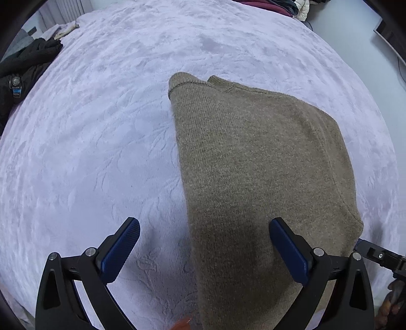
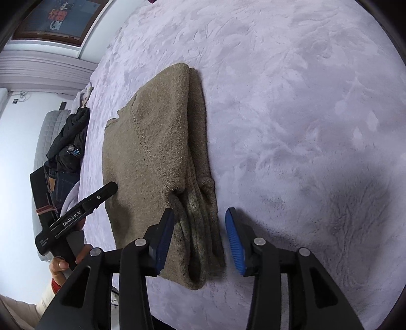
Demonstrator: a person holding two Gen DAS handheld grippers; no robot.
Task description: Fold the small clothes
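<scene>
A brown knit sweater [image 1: 253,165] lies folded into a long strip on the lavender plush bedspread [image 1: 88,139]. My left gripper [image 1: 203,228] is open wide above its near end, with the sweater's left edge between the blue pads [image 1: 121,251]. In the right wrist view the sweater [image 2: 152,142] shows stacked layers along its right side. My right gripper [image 2: 200,223] stands open astride that layered edge. The right pad is clear of the cloth, and the left pad [image 2: 165,238] sits over the sweater's top. Nothing is gripped.
A black jacket [image 1: 22,71] and a pale cloth [image 1: 63,29] lie at the bed's far left edge. More clothes [image 1: 279,6] are piled at the far side. Jeans [image 2: 61,182] lie by a grey quilted cushion [image 2: 48,132]. A hand [image 2: 59,266] holds the left tool.
</scene>
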